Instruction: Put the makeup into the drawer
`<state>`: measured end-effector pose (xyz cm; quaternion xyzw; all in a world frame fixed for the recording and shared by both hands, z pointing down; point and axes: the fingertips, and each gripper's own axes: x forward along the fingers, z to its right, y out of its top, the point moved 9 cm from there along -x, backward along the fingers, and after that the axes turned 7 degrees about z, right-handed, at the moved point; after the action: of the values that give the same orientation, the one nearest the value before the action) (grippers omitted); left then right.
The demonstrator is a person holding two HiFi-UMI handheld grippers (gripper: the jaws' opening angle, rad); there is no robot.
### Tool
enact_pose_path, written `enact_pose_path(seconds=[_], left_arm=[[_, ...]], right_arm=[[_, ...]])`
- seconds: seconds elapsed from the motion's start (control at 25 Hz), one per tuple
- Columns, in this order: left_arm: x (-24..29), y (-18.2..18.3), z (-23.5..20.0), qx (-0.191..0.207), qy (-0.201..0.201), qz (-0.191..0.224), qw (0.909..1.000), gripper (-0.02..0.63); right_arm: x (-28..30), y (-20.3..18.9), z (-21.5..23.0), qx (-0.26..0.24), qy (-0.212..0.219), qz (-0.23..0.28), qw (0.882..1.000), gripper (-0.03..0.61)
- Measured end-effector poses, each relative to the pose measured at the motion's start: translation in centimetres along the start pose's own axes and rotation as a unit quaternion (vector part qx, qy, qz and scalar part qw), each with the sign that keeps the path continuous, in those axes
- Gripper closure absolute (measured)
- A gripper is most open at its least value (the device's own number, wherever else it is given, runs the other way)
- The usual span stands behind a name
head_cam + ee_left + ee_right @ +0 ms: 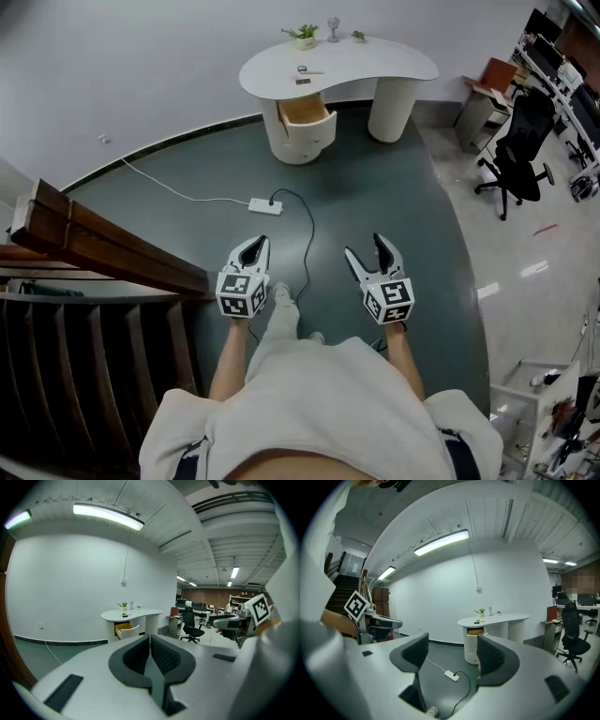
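Observation:
A white curved table (394, 61) stands far ahead across the dark floor. Small makeup items (304, 75) lie on its top, also seen in the left gripper view (124, 615) and the right gripper view (477, 622). Below them a drawer (305, 114) with a wooden inside stands pulled out (125, 629) (476, 632). My left gripper (258, 242) is held in the air far from the table, its pads together and empty (150, 637). My right gripper (364, 246) hangs beside it, open with nothing between the pads (451, 644).
A white power strip (264, 205) and its black cable (309, 234) lie on the floor between me and the table. A wooden stair rail (103, 239) runs at the left. A black office chair (517, 150) and desks stand at the right. A small plant (303, 36) sits on the table.

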<state>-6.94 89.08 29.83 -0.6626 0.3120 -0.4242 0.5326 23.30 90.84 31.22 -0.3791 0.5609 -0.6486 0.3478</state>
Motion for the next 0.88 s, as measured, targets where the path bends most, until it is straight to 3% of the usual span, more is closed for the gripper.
enact_pose_path(seconds=[0.44,0.88], left_arm=[[8.6,-0.3,-4.3,-0.008,-0.025,-0.012,0.9996,0.595],[23.5,4.4,-16.6,-0.02,-0.05,-0.006,0.9985,0.595]], right_arm=[[7.2,-0.8,3.3,0.003,-0.012,-0.021,1.0,0.293],[25.8,3.4,7.8,-0.013,-0.024,-0.024,0.999,0.305]])
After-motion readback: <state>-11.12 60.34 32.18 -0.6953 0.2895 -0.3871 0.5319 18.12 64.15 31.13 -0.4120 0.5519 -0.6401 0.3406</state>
